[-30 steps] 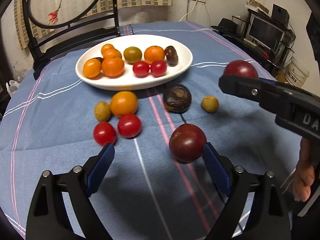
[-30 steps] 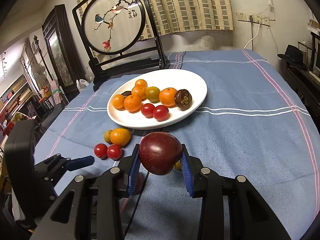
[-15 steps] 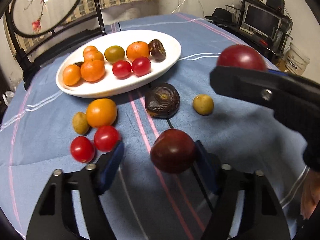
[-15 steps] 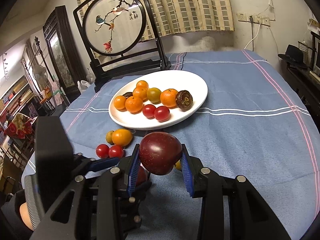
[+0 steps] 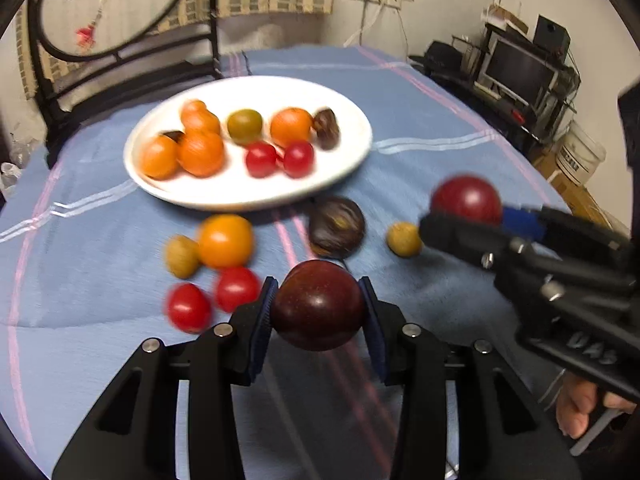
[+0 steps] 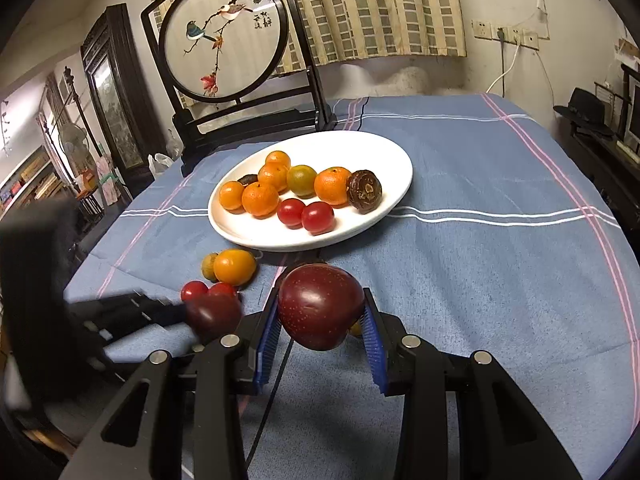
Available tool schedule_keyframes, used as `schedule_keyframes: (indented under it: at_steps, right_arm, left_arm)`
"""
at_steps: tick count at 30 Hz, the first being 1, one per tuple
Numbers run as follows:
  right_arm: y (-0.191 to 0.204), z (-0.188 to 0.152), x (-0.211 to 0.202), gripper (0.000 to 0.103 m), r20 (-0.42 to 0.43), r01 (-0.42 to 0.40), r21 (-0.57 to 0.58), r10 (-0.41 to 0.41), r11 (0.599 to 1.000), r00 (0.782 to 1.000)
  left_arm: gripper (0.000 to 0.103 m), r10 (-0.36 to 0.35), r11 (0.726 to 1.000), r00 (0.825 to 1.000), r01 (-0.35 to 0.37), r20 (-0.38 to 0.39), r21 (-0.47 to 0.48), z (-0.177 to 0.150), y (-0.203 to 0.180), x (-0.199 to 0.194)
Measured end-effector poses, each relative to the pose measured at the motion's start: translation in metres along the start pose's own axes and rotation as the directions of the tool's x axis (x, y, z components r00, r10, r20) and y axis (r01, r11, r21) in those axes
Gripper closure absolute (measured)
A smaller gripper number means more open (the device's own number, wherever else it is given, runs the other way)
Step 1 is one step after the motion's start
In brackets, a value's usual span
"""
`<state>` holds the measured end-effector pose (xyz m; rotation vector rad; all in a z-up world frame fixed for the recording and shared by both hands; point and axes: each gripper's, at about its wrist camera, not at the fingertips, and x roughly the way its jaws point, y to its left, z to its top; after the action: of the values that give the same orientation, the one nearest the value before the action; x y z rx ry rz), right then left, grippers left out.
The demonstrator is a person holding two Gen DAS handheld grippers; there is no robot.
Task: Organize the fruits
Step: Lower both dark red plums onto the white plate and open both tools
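Note:
In the left wrist view my left gripper [image 5: 318,314] has its jaws closing, and both blue pads press on a dark red plum [image 5: 318,306] lifted just off the cloth. My right gripper [image 6: 320,314] stays shut on a second red plum [image 6: 320,304]; it also shows at the right as the right gripper [image 5: 480,220] with that plum [image 5: 466,198]. The white oval plate [image 6: 396,164] behind holds several oranges, a green citrus, two cherry tomatoes and a dark wrinkled fruit. Loose on the cloth lie an orange [image 5: 226,240], two cherry tomatoes [image 5: 236,288], a dark wrinkled fruit [image 5: 336,227] and two small yellow-brown fruits [image 5: 404,239].
The table wears a blue cloth [image 6: 500,240] with pink and white stripes. A dark wooden stand with a round painted screen [image 6: 224,36] rises at the far edge behind the plate. A person's hand [image 5: 580,408] grips the right tool's handle. Shelves and a monitor [image 5: 520,72] stand beyond the table's right side.
My left gripper's jaws have closed from wide apart onto the dark plum and raised it slightly. The right gripper has kept still with its plum.

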<state>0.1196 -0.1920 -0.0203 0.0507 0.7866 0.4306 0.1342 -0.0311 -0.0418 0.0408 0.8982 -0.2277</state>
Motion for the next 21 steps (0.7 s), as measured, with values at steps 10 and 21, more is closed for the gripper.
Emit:
schedule_keyframes:
  at_steps: [10, 21]
  right_arm:
    - [0.011, 0.015, 0.009, 0.064, -0.009, 0.013, -0.035, -0.014, 0.999, 1.0]
    - [0.025, 0.087, 0.046, 0.064, 0.041, 0.07, -0.172, -0.063, 0.983, 0.997]
  left_arm:
    - [0.063, 0.088, 0.996, 0.996, -0.087, 0.035, -0.03, 0.035, 0.043, -0.011]
    - [0.063, 0.132, 0.984, 0.99, -0.125, 0.045, -0.127, 0.109, 0.093, 0.025]
